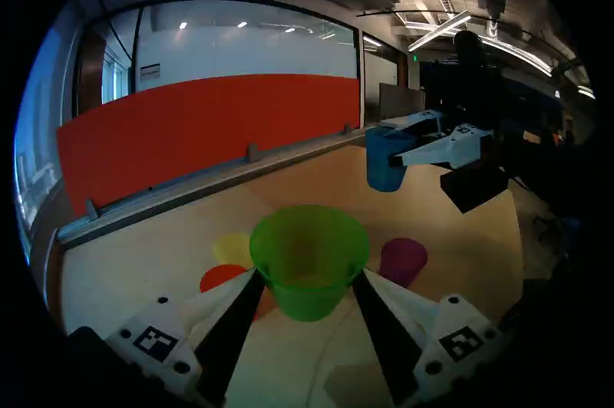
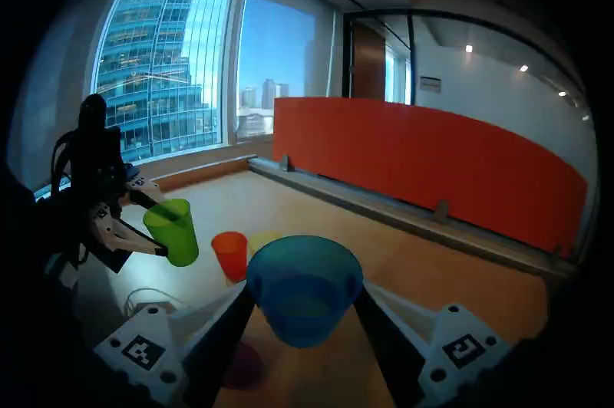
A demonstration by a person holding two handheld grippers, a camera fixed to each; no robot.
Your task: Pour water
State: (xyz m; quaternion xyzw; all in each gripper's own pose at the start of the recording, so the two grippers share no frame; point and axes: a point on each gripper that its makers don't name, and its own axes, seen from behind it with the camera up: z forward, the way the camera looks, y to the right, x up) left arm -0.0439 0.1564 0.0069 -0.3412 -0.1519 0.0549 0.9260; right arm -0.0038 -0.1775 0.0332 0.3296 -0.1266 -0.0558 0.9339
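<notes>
Left gripper view. Pinches a green cup (image 1: 309, 258) by its lower wall, with both fingers of the left gripper (image 1: 307, 281) pressed on it. Held above the table (image 1: 138, 255), close to the lens. Long axis near vertical, mouth up. Pale patch at the bottom, maybe water; cannot tell. Farther off to the right, a blue cup (image 1: 386, 159) clamped in the right gripper (image 1: 414, 153), lifted too, roughly upright, mouth up. Standing loose on the table below: yellow cup (image 1: 232, 248), red cup (image 1: 219, 276), purple cup (image 1: 402, 260).

Right gripper view. Squeezes the blue cup (image 2: 304, 287) between both fingers of the right gripper (image 2: 303, 297), over the table (image 2: 430, 270). Axis vertical, mouth up, no lean toward a pour. Lighter band inside near the bottom; contents uncertain. To the left and well apart, the green cup (image 2: 173, 231) in the left gripper (image 2: 150, 235), mouth up, leaning a touch.

Progress, as judged: both cups gripped and raised; no stream in sight, no cup tipped. Left to do: bring the rims close, tip one cup over the other, level it again.
</notes>
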